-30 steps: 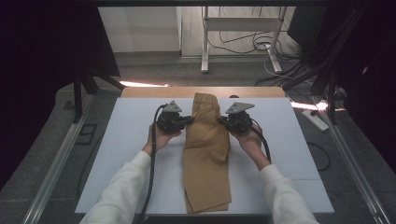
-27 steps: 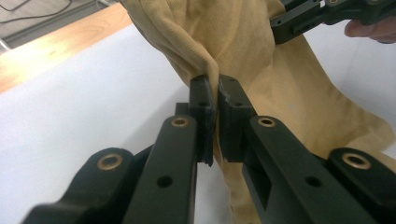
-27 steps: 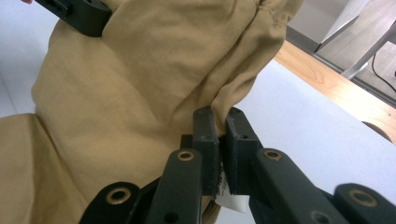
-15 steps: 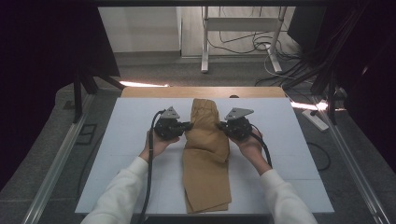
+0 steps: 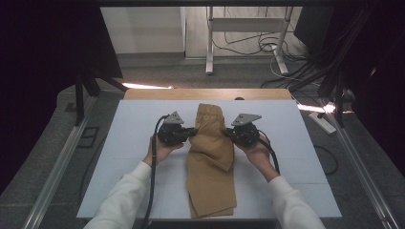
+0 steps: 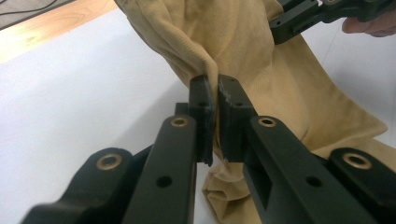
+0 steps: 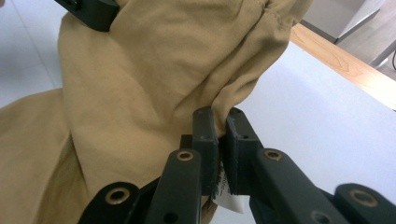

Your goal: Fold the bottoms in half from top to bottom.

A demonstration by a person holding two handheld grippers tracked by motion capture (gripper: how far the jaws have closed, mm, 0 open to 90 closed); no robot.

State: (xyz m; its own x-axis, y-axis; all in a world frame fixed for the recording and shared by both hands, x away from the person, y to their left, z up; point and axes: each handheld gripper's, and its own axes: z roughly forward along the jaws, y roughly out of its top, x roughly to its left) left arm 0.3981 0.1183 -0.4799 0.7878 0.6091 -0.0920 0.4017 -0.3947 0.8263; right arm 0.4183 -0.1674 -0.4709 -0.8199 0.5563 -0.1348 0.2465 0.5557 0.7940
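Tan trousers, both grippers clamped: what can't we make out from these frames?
- Underside of the tan trousers, high view: hidden by their own folded cloth.
- Cloth between the pads, left gripper view: covered by the shut jaws.
- White tag, right gripper view: print too small, partly behind the jaws.
- Near edge of the white board, high view: cut off behind the sleeves.

Tan folded trousers (image 5: 210,167), upper end lifted off table
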